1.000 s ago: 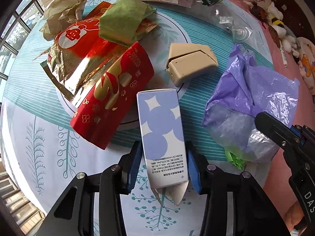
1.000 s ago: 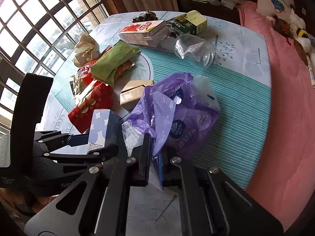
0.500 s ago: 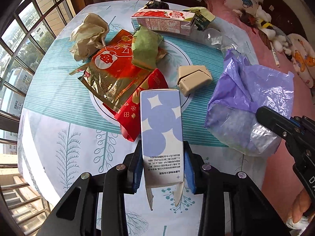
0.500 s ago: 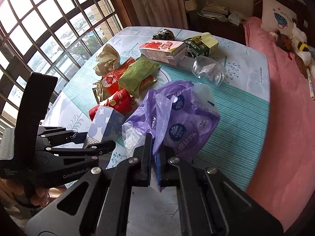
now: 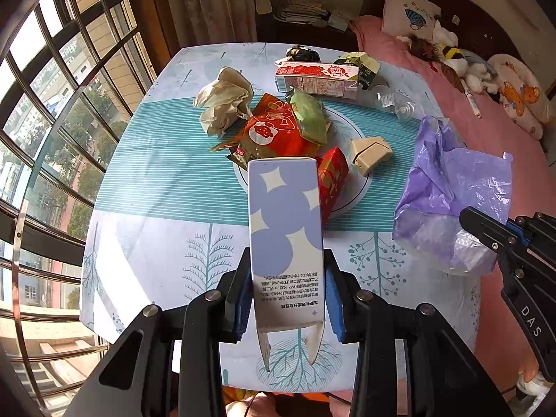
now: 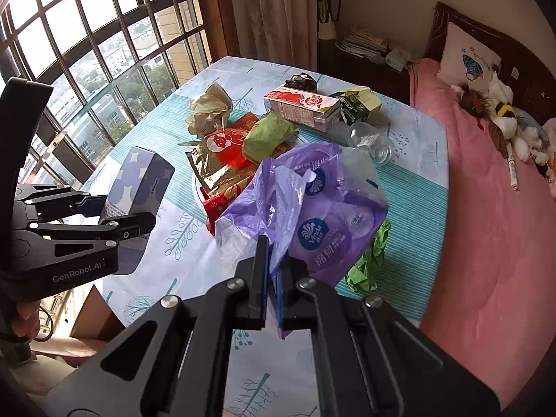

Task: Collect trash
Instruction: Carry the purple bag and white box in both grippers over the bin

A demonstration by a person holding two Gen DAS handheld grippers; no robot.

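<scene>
Two claws, left claw [image 5: 287, 300] clamping blue carton [image 5: 285, 215], right claw [image 6: 272, 286] pinching purple bag [image 6: 312, 208].

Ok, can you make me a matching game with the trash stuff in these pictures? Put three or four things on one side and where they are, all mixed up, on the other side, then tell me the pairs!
Things:
1. blue box with white stars
2. purple plastic bag
3. strawberry milk carton
4. crumpled beige paper

Places:
A. lying on the table at the far end, next to a green carton
B. pinched in the right hand-held gripper
C. on the table on the window side
D. clamped in the left hand-held gripper

Pairs: 1-D, 2-B, 3-A, 4-C
</scene>
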